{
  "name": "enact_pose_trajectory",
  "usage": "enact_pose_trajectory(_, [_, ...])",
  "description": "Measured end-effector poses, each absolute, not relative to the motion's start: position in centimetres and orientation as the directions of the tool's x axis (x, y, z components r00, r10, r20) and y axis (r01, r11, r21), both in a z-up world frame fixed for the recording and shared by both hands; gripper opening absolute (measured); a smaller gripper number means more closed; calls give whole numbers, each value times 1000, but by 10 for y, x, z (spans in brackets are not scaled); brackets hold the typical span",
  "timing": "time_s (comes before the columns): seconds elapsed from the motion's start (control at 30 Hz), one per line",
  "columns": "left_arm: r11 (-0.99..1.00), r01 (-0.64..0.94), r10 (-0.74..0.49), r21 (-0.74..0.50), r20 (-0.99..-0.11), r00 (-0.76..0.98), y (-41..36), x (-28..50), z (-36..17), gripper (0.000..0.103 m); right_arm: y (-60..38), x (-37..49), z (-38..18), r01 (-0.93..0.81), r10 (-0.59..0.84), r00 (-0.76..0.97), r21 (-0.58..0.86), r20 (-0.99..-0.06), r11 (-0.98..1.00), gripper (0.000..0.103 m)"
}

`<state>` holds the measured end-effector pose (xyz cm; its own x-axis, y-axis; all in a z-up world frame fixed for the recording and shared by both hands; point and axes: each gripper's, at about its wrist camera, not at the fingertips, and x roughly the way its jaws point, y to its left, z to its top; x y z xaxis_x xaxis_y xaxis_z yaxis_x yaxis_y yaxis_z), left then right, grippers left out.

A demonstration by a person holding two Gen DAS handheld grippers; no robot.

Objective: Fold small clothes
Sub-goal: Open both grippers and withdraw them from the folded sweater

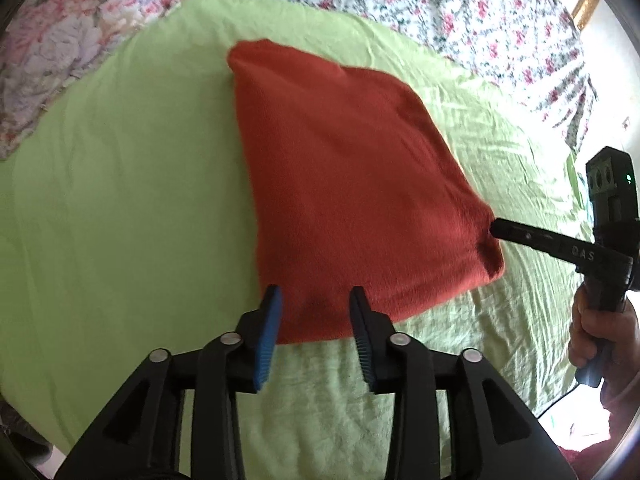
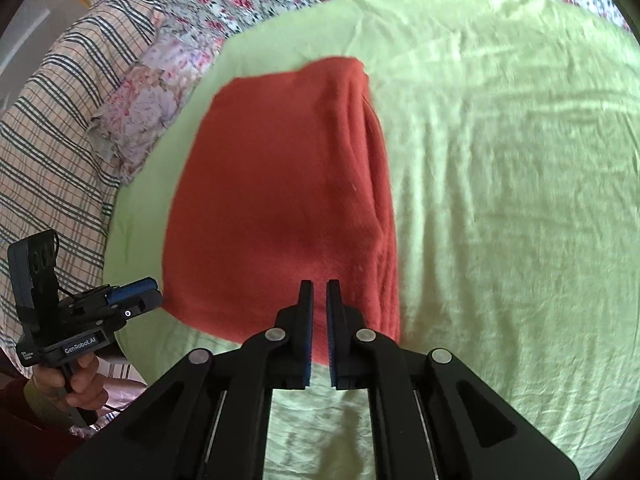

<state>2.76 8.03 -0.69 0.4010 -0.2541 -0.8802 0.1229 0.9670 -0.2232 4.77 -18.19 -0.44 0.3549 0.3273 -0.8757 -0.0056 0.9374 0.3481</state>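
Observation:
A folded red garment (image 1: 352, 184) lies flat on a light green sheet (image 1: 120, 200), and the right wrist view shows its layered edges along the right side (image 2: 280, 200). My left gripper (image 1: 316, 294) hovers over the garment's near edge with its blue pads well apart and nothing pinched. It also appears at the left of the right wrist view (image 2: 156, 294), beside the garment's near left corner. My right gripper (image 2: 320, 285) stands over the near edge with only a narrow gap between its jaws, red cloth showing behind it. Its tip (image 1: 496, 230) is at the garment's right corner.
The green sheet (image 2: 500, 200) is spread on a bed with a floral cover (image 1: 440, 12). A floral pillow (image 2: 144, 104) and a plaid blanket (image 2: 52, 120) lie at the left. A person's hands (image 1: 592, 332) (image 2: 80, 384) hold the gripper handles. A gold picture frame (image 1: 584, 0) hangs behind.

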Motion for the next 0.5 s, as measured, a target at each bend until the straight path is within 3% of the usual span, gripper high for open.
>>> enact_pose_trajectory(0.07, [975,110,-223,-195,-882,415,81,27,-1,52,-177,49,1,-18,322,359,338,-876,941,34])
enact_pose_trajectory(0.13, [983,99,-183,-155,-884,431,81,26,3,64,-172,47,7,-39,316,372,326,-873,945,45])
enact_pose_trajectory(0.23, [991,97,-130,-97,-884,449,80,24,5,80,-161,44,9,-61,307,372,307,-876,950,50])
enact_pose_trajectory(0.5, [994,108,-74,-28,-890,450,77,14,-3,82,-155,29,8,-88,246,352,230,-903,969,68])
